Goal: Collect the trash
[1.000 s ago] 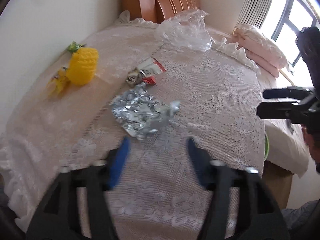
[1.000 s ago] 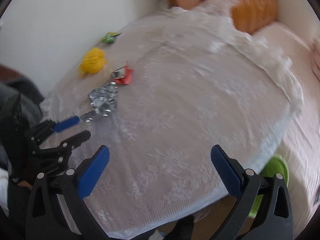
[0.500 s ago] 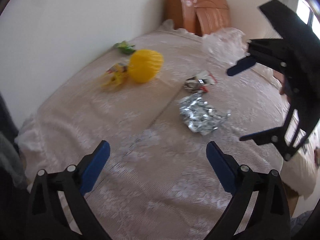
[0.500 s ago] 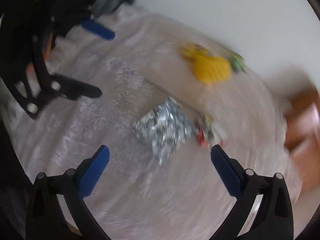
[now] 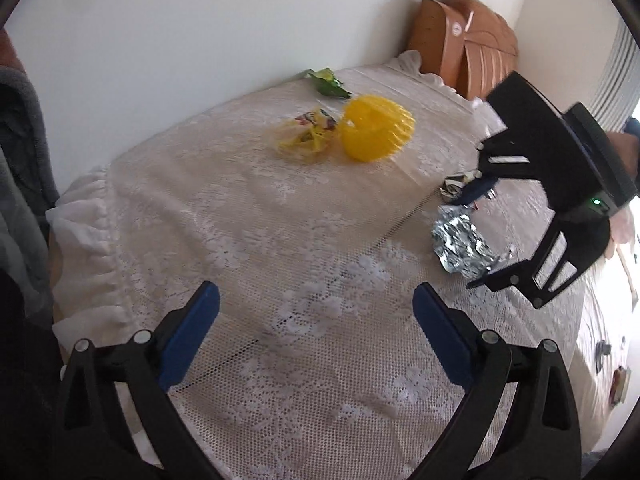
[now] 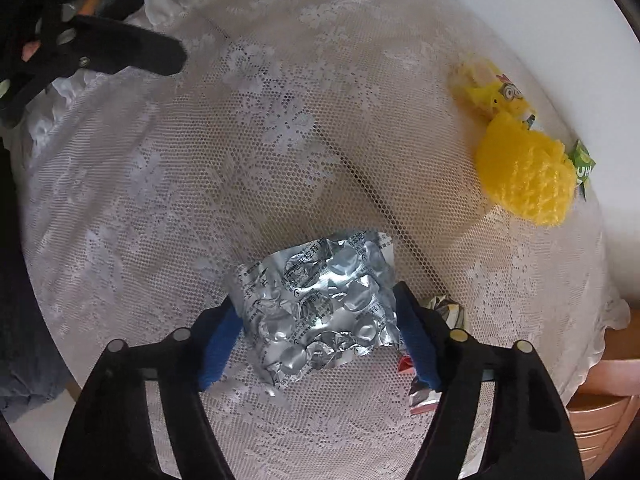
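The crumpled foil blister sheet (image 6: 320, 308) is lying on the lace-covered table (image 6: 168, 208), away from its edges. It looks light, thin and springy, best taken across its opposite edges. The right gripper (image 6: 318, 344) is pointing down, its jaws just closing around the sheet, pads at both sides. The left gripper (image 5: 316, 328) is hanging wide open, empty.

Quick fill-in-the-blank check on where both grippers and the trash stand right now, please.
1. The right gripper straddles the crumpled ____ pack.
2. The left gripper has ____ between its jaws.
3. The yellow ball lies near the ____.
4. The trash lies on a ____ tablecloth.

Missing words: foil; nothing; wall; lace
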`<state>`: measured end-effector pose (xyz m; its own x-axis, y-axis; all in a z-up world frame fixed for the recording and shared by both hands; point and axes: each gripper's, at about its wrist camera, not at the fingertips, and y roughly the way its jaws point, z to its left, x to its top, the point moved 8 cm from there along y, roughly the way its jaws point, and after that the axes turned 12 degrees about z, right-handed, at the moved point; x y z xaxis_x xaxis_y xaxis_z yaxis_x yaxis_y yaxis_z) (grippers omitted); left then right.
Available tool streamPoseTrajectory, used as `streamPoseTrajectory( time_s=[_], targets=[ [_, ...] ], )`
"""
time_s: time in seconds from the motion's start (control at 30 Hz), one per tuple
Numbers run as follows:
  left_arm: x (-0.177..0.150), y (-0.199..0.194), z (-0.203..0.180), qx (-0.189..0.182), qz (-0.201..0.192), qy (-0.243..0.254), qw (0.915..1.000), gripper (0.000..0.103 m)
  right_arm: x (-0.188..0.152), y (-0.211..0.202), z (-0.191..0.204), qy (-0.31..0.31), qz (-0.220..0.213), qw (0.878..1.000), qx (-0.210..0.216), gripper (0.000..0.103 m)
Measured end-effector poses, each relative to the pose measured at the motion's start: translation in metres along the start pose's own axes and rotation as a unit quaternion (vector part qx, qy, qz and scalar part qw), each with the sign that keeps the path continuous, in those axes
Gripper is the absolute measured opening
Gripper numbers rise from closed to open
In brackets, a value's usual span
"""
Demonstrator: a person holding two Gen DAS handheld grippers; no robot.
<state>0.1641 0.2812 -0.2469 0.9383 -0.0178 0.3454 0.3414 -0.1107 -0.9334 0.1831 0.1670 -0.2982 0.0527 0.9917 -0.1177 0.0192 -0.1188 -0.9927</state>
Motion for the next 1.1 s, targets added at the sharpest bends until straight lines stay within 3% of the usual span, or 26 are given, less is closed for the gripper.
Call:
streamPoseTrajectory(
  time_s=[0.13,0.27,0.43,0.53,0.63,0.73,0.87,0.9,0.97,1.03,1.1],
  targets=[
    [0.007,0.000,-0.003,-0.003,0.000,-0.009,1.0000,0.093,-0.012,-0.023,-0.001,0.072,-0.054,0.995,0.032,0.071],
    [0.019,0.000,-0.019,-0.015,-0.004,-0.011,0.9998,0.093,-0.046,-0.055,-0.008,0.194,-0.128,0.971,0.049,0.072],
    [0.047,0.004,-0.055,-0.008,-0.024,0.015,0.9996,0.093,-0.118,-0.070,-0.015,0.357,-0.191,0.913,0.060,0.072],
    [0.076,0.015,-0.062,0.011,-0.026,0.001,0.9996,0.093,-0.164,-0.078,-0.005,0.445,-0.230,0.863,0.064,0.072],
    [0.112,0.032,-0.062,0.038,-0.026,-0.025,0.9986,0.093,-0.192,-0.083,0.006,0.496,-0.252,0.829,0.060,0.072],
    [0.138,0.048,-0.065,0.061,-0.024,-0.032,0.9973,0.093,-0.210,-0.082,0.023,0.531,-0.268,0.801,0.068,0.073],
    [0.158,0.070,-0.073,0.096,-0.013,-0.018,0.9951,0.093,-0.221,-0.077,0.039,0.565,-0.276,0.773,0.083,0.073],
    [0.159,0.075,-0.074,0.109,-0.006,-0.013,0.9940,0.090,-0.224,-0.074,0.043,0.571,-0.277,0.768,0.087,0.073],
    [0.158,0.086,-0.076,0.117,0.011,-0.009,0.9930,0.075,-0.231,-0.071,0.051,0.582,-0.277,0.759,0.092,0.073],
    [0.154,0.096,-0.072,0.117,0.034,-0.021,0.9924,0.050,-0.234,-0.070,0.058,0.589,-0.276,0.753,0.096,0.073],
    [0.149,0.099,-0.069,0.111,0.040,-0.033,0.9925,0.036,-0.236,-0.069,0.063,0.595,-0.277,0.748,0.097,0.073]
  ],
)
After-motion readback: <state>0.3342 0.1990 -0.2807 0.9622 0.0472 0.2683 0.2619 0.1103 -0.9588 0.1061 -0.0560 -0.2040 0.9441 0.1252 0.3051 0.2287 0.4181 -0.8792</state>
